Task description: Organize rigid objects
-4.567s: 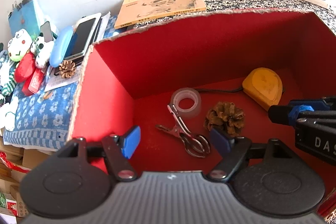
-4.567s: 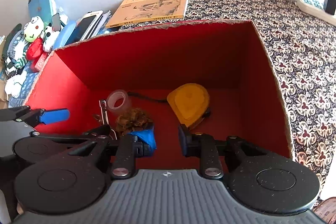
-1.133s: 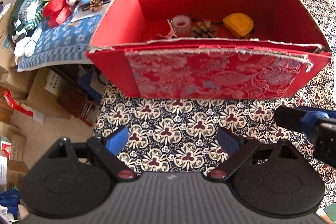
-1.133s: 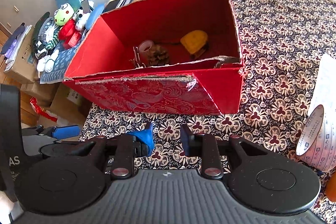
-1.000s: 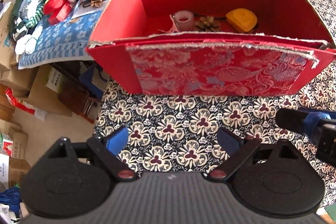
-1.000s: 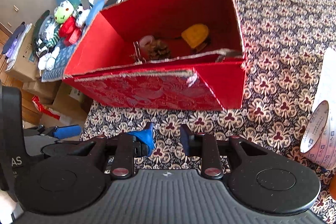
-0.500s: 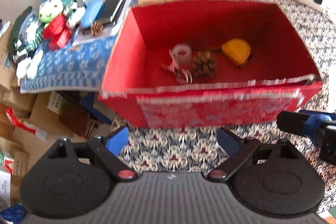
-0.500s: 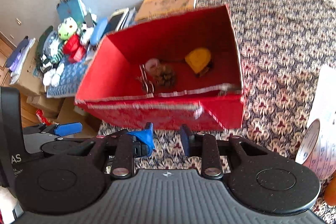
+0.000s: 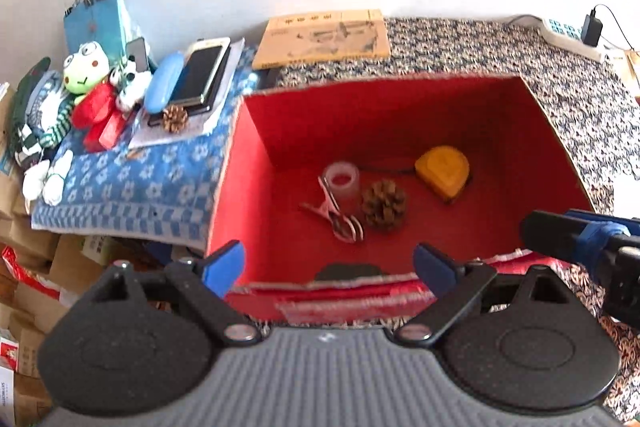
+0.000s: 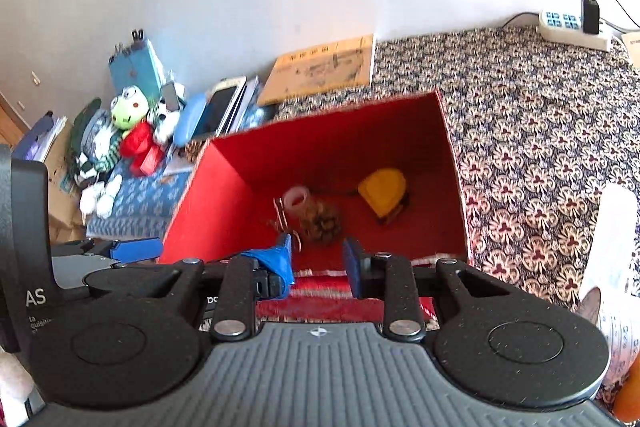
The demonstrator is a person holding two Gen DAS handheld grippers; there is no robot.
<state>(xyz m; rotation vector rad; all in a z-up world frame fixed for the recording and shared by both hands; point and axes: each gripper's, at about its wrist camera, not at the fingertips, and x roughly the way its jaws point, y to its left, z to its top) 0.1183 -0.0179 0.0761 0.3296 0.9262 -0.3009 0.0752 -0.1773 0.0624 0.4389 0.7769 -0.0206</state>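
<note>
Your left hand-held gripper (image 9: 330,267) hangs above the near rim of the red box (image 9: 556,131), its blue-tipped fingers (image 9: 224,265) spread wide apart and holding nothing. Your right hand-held gripper (image 10: 318,263) sits at the same near edge with its fingers only a narrow gap apart, also empty; in the left wrist view its tip pokes in at 3 o'clock. Compared with a second ago, when both cameras looked at the box's brocade front from lower down and farther back, you have lifted both tools and now look down into the box, so the patterned front panel shows only as a thin strip at 6 o'clock. Against the view from more than four seconds ago, when the grippers were down inside the box, they are now out of it and the contents sit smaller. Nothing inside has shifted: the yellow tape measure (image 9: 442,171) lies toward 2 o'clock on the box floor, the pine cone (image 9: 383,204) at the centre, the clear tape roll (image 9: 341,181) just at its 10 o'clock, and the metal clip (image 9: 334,213) lies against the roll toward 8 o'clock. The box rests on the floral-patterned worktop (image 10: 532,115). Plush toys (image 9: 86,75), a phone (image 9: 202,73) and a second pine cone (image 9: 175,119) lie outside at 10 o'clock, as before.
</note>
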